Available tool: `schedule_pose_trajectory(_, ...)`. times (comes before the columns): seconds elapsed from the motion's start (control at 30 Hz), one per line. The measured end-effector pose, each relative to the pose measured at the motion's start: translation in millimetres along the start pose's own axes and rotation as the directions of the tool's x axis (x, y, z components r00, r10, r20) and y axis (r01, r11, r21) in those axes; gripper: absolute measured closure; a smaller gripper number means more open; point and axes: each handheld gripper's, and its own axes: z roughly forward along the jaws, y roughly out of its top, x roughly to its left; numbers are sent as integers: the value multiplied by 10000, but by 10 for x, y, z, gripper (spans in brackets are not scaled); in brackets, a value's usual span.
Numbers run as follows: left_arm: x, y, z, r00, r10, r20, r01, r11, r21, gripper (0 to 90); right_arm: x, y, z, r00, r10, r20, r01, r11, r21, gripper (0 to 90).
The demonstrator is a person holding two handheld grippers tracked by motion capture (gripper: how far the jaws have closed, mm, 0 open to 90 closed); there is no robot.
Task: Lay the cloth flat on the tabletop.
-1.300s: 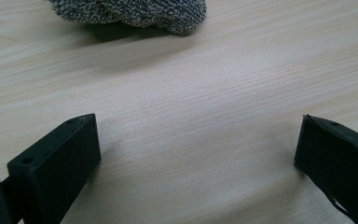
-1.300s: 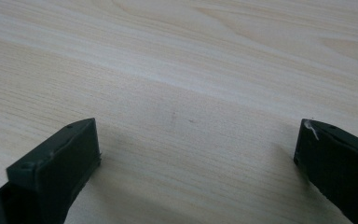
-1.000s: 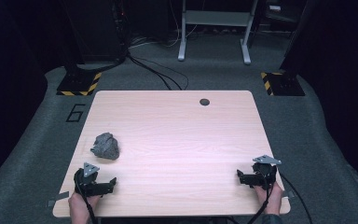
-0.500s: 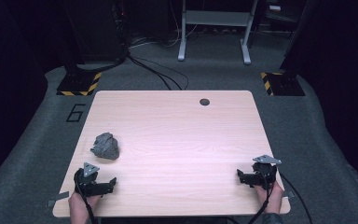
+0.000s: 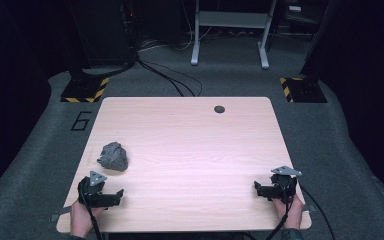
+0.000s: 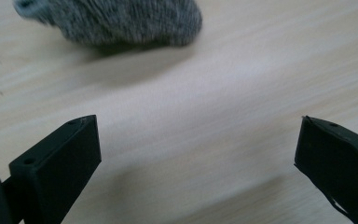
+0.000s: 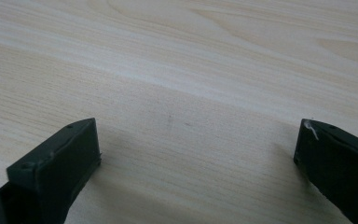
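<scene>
The crumpled grey knitted cloth (image 5: 114, 156), just ahead of the wide-open left gripper (image 5: 112, 197), is judged soft, light; pinched best at its raised fold.

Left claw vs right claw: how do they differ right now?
The left claw sits at the table's near-left corner, close to the grey knitted cloth bundle; the right claw sits at the near-right corner with bare wood around it. The left gripper view has the bundle just ahead of the left claw; the right gripper view has wood grain ahead of the right claw. Both are wide open, empty, low over the tabletop.
</scene>
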Motion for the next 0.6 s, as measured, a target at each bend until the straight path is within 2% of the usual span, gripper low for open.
schedule_pose_trajectory(0.27,143,280,-182,9987,-280,414,306,9975,-635,10,2,1,0,10000,5,46,-5,10000,22,0)
schedule_pose_trajectory(0.6,213,585,-170,9994,-215,266,240,9950,-970,3,1,1,1,10000,14,48,-15,10000,13,0)
